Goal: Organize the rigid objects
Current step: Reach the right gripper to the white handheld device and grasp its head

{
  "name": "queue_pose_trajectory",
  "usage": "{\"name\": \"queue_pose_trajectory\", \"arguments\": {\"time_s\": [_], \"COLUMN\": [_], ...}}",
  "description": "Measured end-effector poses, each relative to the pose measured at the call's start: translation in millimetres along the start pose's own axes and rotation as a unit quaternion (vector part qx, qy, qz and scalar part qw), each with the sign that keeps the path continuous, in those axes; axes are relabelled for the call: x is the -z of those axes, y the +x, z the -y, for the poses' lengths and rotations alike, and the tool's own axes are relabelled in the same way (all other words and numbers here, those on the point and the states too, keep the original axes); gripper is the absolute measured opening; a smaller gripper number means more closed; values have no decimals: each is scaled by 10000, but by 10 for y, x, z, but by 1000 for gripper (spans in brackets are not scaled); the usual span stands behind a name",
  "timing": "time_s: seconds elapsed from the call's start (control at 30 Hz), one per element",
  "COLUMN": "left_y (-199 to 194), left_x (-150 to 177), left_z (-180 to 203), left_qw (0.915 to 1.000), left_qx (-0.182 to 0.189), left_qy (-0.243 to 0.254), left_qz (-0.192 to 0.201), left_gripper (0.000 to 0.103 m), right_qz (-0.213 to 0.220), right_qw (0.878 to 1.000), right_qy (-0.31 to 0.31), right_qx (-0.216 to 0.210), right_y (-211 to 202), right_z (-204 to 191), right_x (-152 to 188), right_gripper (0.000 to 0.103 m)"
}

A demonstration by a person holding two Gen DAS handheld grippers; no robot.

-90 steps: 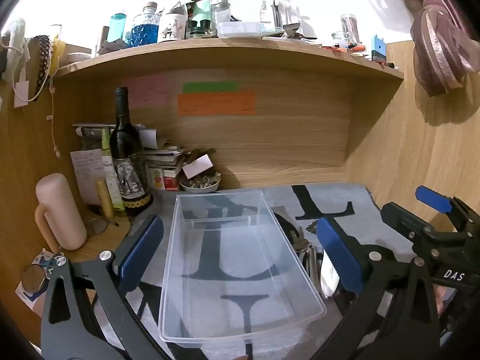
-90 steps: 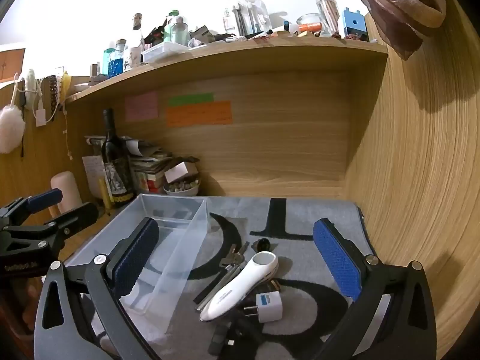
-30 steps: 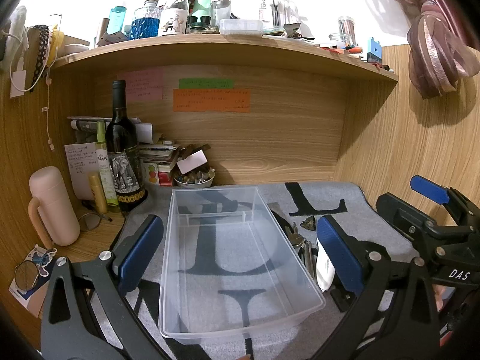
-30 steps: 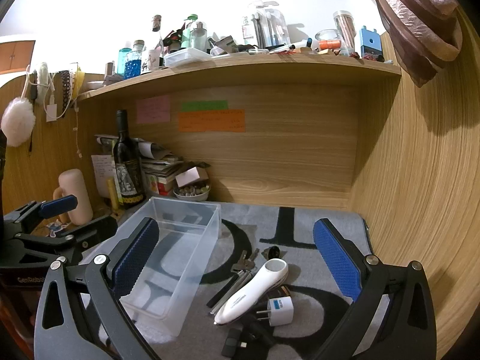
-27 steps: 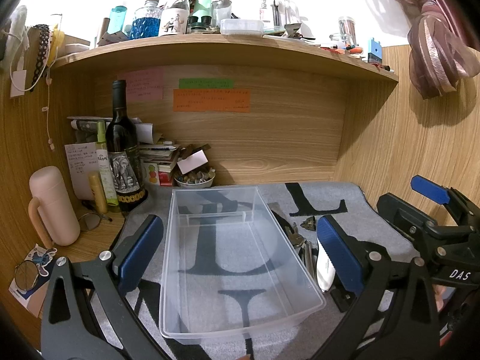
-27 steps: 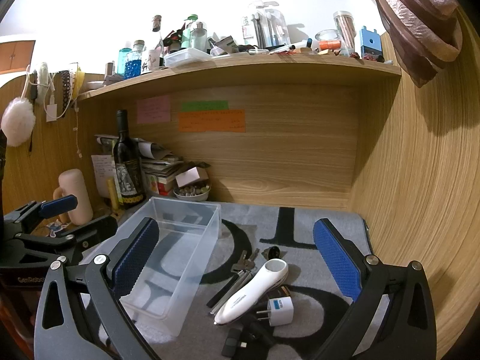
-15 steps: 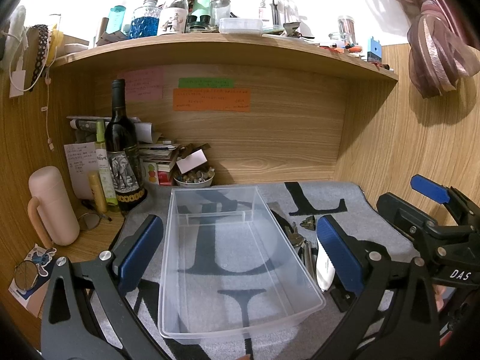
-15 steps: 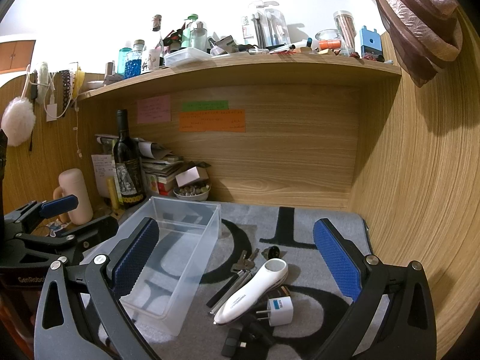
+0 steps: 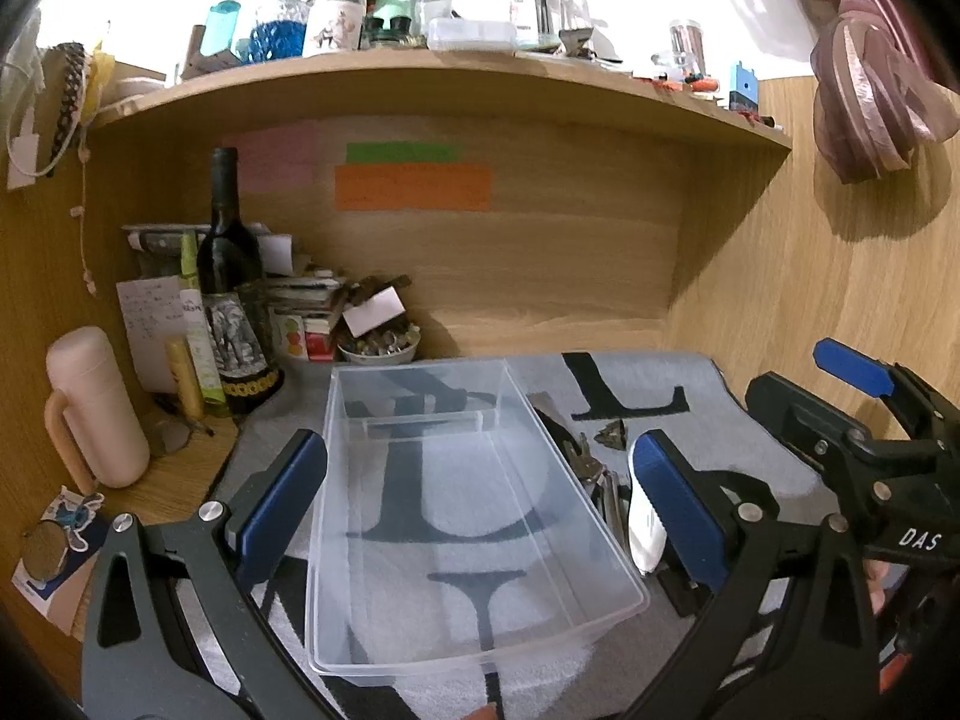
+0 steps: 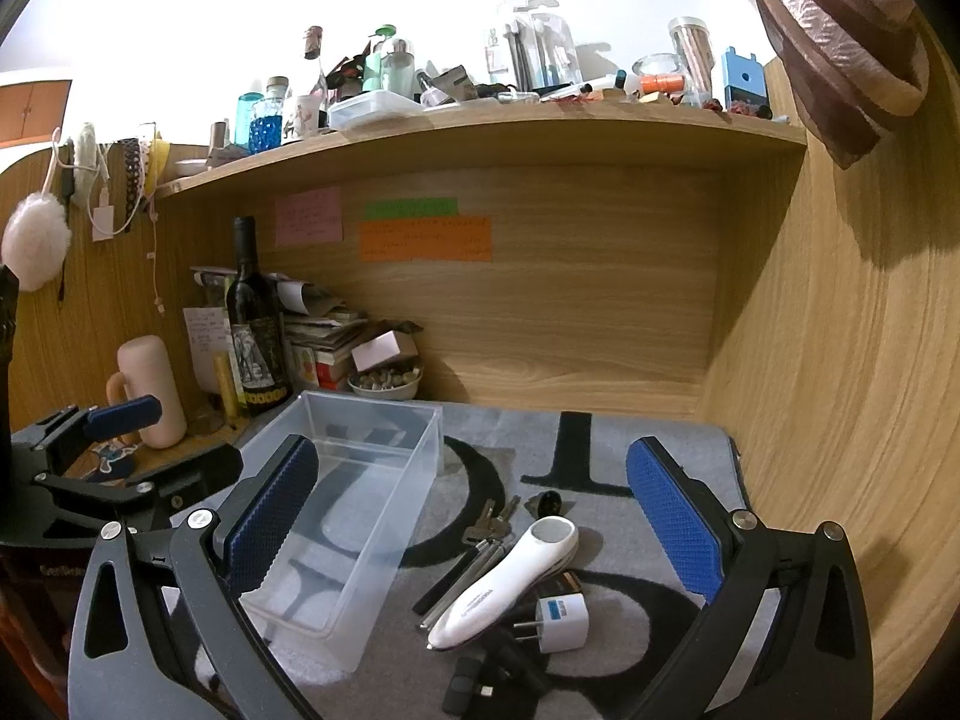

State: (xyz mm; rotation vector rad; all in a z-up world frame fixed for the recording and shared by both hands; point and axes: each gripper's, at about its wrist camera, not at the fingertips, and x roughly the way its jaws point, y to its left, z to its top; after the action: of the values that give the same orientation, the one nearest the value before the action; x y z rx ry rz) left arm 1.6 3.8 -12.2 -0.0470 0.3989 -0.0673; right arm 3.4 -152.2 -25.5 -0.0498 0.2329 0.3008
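Rigid objects lie heaped on the grey mat of the table, just right of the empty clear bin: white handheld device, keys, plug adapter. The device looks light, stiff and smooth; grip across its narrower handle. Right tongs, released, hover above it; left tongs, released, straddle the bin.

- Wood-grain back wall with pink, green and orange sticky notes at 11 o'clock.
- Wooden shelf overhead at 12 o'clock, crowded with bottles and jars.
- Wood side wall at 3 o'clock.
- Grey mat with black lettering covers the counter.
- Bright white wall above the shelf.
- Bunched pinkish curtain at 1 o'clock.
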Motion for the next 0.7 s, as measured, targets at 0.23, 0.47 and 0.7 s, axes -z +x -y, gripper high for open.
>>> {"name": "queue_pose_trajectory", "arguments": {"time_s": [0.23,0.47,0.7], "left_y": [95,215,469], "left_x": [14,-47,-83], "left_z": [-145,-477,-854], "left_qw": [9995,9980,9931], "left_qx": [150,-186,-416], "left_qy": [-100,-160,-155], "left_qz": [-271,-582,-1087], "left_gripper": [103,85,70], "right_qz": [-167,-386,-784], "right_qw": [9998,9992,9968], "right_qy": [103,71,-58], "right_qx": [10,65,150], "right_y": [139,312,532], "right_z": [64,130,213], "right_x": [29,83,124], "right_gripper": [103,102,91]}}
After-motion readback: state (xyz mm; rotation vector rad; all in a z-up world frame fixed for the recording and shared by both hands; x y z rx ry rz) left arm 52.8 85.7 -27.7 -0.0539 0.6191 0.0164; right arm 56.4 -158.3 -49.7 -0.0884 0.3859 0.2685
